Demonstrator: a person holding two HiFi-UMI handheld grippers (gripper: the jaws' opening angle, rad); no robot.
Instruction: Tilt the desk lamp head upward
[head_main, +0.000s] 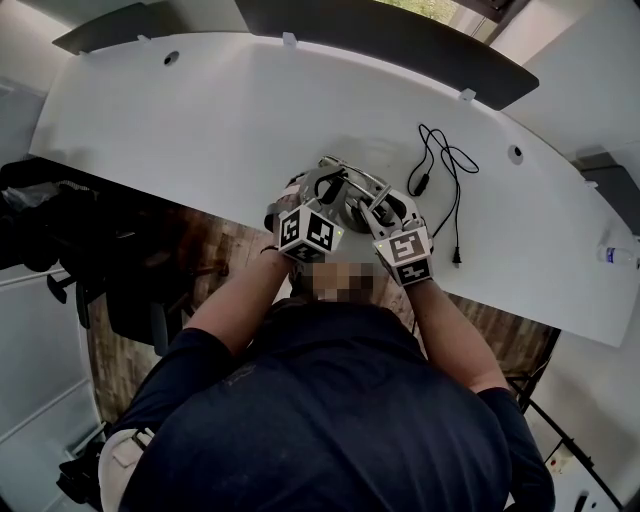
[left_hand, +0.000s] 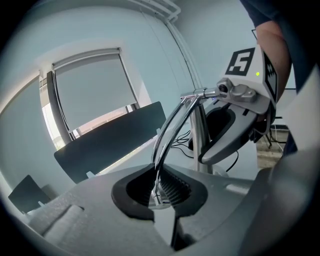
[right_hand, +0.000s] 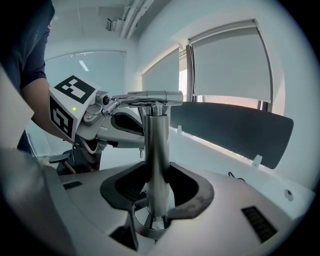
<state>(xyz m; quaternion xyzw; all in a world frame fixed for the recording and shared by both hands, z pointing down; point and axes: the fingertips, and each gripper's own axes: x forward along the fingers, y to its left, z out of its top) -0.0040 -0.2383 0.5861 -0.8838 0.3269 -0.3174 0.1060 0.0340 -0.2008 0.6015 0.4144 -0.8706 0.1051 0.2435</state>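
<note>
The desk lamp (head_main: 347, 196) stands at the near edge of the white desk (head_main: 200, 130), between both grippers. In the left gripper view its thin curved chrome arm (left_hand: 172, 127) runs down between the pads, and my left gripper (left_hand: 159, 192) is shut on it. The lamp's upright chrome post (right_hand: 156, 150) stands between the wide jaws of my right gripper (right_hand: 155, 200), with gaps showing beside it. A chrome joint (right_hand: 150, 97) tops the post. Each gripper sees the other: the right gripper (left_hand: 245, 95) and the left gripper (right_hand: 75, 115). I cannot make out the lamp head.
A black cable (head_main: 445, 170) lies looped on the desk right of the lamp. A dark partition (right_hand: 235, 130) runs along the desk's far edge. A small bottle (head_main: 615, 255) sits at the far right. A dark chair (head_main: 120, 260) stands left of the person.
</note>
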